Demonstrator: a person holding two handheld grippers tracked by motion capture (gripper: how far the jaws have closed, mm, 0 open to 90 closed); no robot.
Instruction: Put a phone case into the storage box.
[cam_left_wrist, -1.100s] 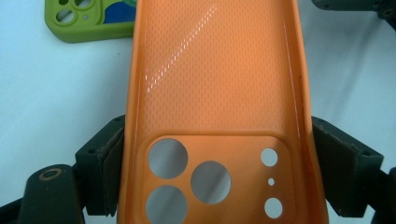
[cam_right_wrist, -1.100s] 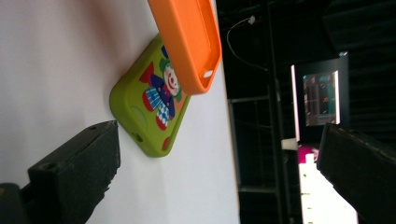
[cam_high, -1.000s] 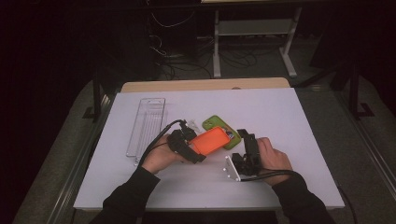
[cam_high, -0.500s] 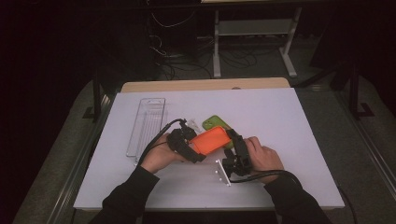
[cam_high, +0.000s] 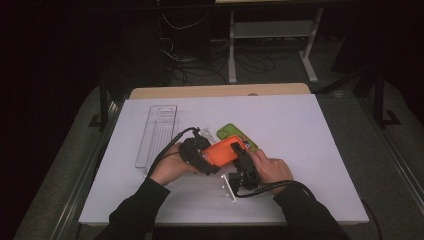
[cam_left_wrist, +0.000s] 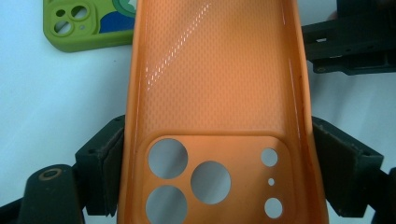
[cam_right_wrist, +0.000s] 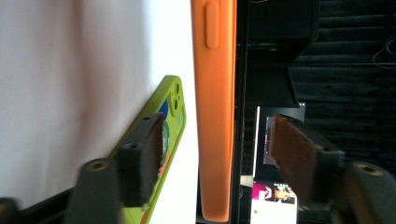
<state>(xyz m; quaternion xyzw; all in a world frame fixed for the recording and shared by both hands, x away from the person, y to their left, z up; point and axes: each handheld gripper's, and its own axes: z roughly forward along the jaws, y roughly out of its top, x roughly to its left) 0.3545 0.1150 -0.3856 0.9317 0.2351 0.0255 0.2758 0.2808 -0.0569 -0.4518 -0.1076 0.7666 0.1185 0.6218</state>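
My high camera looks forward and down over the counter (cam_high: 310, 150). My two gripper cameras sit close (right one rolled sideways), all sharing the orange case (cam_high: 225, 152) and green case (cam_left_wrist: 84, 28).

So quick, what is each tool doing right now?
Left tool: closed on the orange phone case, pads pressing its two long edges.
Right tool: open, jaws just closing in around the case's far end, pads not yet touching it.

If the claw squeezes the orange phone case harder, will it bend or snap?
Probably bend. The orange phone case looks like soft rubbery plastic, and its sides already seem pinched inward where the left claw grips it. It is thin and hollow, so likely light. Its glossy inside might be slippery.
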